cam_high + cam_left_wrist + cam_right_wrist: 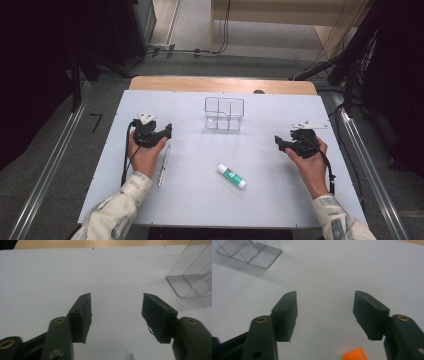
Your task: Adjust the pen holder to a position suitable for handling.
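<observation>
White table (200, 200): L gripper (167, 131), R gripper (278, 143) rest w/ jaws apart, facing inward.

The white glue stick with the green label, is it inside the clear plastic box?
No, the glue stick lies on the table, apart from the box.

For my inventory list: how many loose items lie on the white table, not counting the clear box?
2: a pen beside the left hand, and a glue stick near the table's middle, in front of the box. None seems hidden.
</observation>
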`<action>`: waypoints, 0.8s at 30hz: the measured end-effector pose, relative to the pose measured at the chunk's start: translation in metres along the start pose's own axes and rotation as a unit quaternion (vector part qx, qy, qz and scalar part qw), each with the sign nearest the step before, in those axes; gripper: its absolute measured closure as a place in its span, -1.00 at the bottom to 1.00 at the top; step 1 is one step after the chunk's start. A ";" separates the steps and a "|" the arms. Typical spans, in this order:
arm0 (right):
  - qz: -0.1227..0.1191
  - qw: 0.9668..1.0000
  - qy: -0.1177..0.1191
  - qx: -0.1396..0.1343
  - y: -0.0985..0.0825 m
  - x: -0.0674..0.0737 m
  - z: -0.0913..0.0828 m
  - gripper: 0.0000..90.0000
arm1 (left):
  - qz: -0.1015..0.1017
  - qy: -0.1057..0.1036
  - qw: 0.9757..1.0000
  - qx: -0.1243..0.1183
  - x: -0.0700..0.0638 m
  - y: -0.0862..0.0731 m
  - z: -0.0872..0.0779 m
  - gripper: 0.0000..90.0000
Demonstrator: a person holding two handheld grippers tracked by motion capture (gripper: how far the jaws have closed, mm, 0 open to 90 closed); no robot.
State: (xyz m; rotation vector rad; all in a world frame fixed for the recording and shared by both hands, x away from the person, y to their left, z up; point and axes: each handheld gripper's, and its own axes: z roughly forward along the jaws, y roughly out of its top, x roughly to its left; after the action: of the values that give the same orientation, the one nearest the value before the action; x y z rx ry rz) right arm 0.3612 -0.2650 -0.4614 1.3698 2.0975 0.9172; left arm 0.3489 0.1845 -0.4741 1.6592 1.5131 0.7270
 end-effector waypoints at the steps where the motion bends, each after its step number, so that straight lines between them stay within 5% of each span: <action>1: -0.004 1.000 0.004 0.001 0.003 0.002 0.003 -0.10 | 0.005 -0.003 1.000 0.000 -0.002 0.003 0.003 0.00; 15: -0.012 0.999 0.042 0.008 0.046 0.036 0.060 0.94 | 0.036 -0.030 0.999 0.026 -0.036 0.036 0.046 1.00; 24: -0.014 0.999 0.035 0.020 0.065 0.054 0.080 0.95 | 0.068 -0.046 0.995 0.052 -0.061 0.046 0.072 1.00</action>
State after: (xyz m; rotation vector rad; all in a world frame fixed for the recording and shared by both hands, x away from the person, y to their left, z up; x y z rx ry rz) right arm 0.4350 -0.1750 -0.4673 1.3416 2.1924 0.9285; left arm 0.4257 0.1128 -0.4704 1.8613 1.4044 0.6427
